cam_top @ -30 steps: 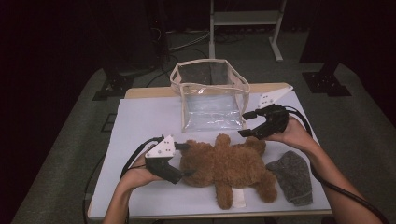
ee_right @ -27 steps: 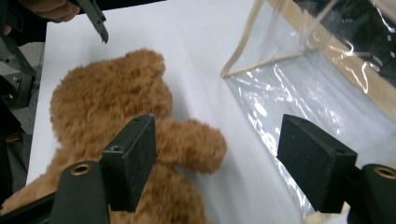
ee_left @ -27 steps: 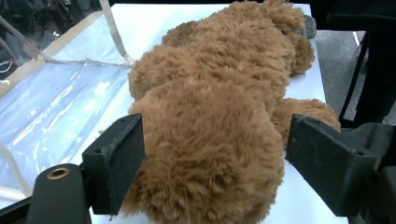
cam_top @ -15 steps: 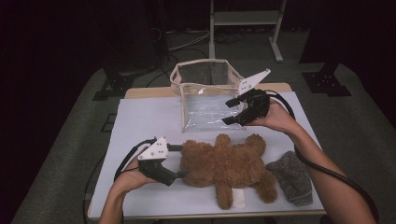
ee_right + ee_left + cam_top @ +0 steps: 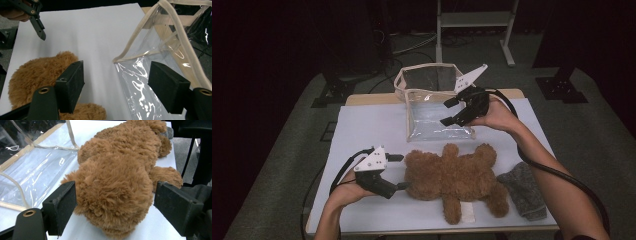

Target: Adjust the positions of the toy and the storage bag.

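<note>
A brown teddy bear [image 5: 452, 175] lies face down on the white table [image 5: 362, 125], head toward the left. My left gripper [image 5: 403, 172] is open at the bear's head [image 5: 112, 195]; the head sits between its jaws, and a thin gap shows at the right pad [image 5: 175, 207]. A clear plastic bag [image 5: 432, 107] with beige trim stands open behind the bear. Over the bag's front wall [image 5: 140, 82] my right gripper [image 5: 444, 114] hangs in the air, open, with nothing between its jaws [image 5: 116, 75].
A grey knitted cloth [image 5: 524, 190] lies at the bear's feet near the right front corner. A white tag [image 5: 468, 212] pokes out under the bear. The table's left half is bare. A metal stand [image 5: 472, 20] rises on the dark floor behind.
My right gripper has risen from beside the bear's far paw and moved left and away, over the bag. The left gripper stays at the bear's head.
</note>
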{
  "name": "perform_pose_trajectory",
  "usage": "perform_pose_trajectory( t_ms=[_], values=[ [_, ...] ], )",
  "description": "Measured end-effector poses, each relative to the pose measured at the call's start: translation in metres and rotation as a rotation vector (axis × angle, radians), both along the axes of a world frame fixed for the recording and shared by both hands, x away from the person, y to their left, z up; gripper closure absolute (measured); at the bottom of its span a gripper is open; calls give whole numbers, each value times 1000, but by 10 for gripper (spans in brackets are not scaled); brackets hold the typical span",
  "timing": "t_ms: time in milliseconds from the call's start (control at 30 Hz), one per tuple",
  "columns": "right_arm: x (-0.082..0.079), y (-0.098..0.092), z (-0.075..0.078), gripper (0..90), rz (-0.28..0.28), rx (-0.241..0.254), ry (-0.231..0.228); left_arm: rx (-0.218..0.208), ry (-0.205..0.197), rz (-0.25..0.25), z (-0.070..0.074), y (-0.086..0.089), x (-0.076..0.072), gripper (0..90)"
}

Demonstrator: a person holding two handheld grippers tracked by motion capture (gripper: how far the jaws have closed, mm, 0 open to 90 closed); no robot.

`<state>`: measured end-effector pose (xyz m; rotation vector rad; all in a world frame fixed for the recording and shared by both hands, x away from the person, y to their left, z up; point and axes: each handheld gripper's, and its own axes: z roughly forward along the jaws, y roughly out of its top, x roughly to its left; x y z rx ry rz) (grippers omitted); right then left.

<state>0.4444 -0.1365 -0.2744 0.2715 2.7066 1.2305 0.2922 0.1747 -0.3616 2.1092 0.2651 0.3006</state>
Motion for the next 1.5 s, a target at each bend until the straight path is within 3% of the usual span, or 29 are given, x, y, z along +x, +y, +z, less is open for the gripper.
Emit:
perform_pose_trajectory(
  t_ms=[633, 1100, 1500],
  values=[
    [34, 20, 24, 328, 17, -53, -26, -7, -1, 26, 2, 12, -1, 160],
    [62, 17, 20, 361, -24, -82, -19, -4, 6, 33, 0, 15, 0, 152],
    [78, 19, 9, 463, -53, -107, -8, 2, 7, 32, 0, 16, -1, 147]
  ],
)
